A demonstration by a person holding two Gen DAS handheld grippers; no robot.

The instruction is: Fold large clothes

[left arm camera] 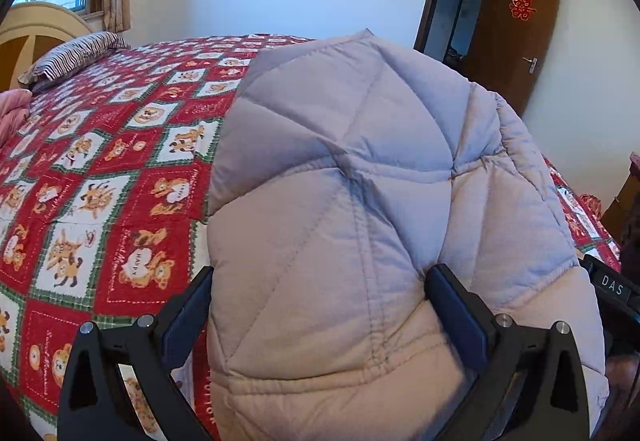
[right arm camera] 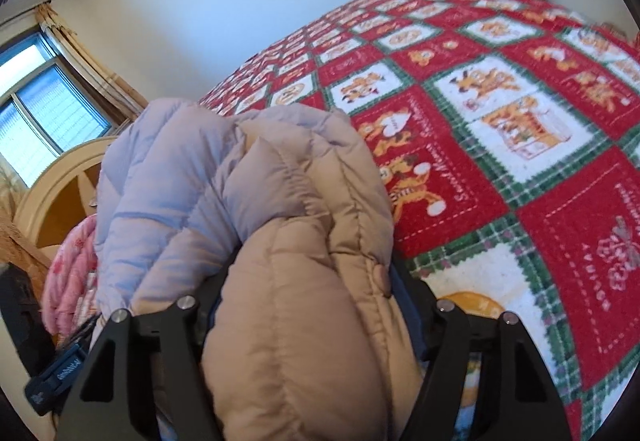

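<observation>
A large quilted puffer jacket, beige to pale grey (left arm camera: 360,161), lies bunched on the bed and fills the middle of both views. In the left wrist view my left gripper (left arm camera: 320,273) has a thick fold of it between its fingers, and both pads press into the padding. From the right wrist view the jacket (right arm camera: 240,181) shows a tan sleeve-like roll with a snap button. My right gripper (right arm camera: 308,281) is shut on that roll, its fingertips mostly buried in the fabric. Both grippers hold the near edge, close side by side.
The bed carries a red, white and green bear-print quilt (left arm camera: 100,181) (right arm camera: 520,161). A striped pillow (left arm camera: 76,53) and pink bedding (left arm camera: 14,109) lie by the headboard (left arm camera: 36,25). A brown door (left arm camera: 516,37) stands open at the far right, and a window (right arm camera: 40,101) is beyond the headboard.
</observation>
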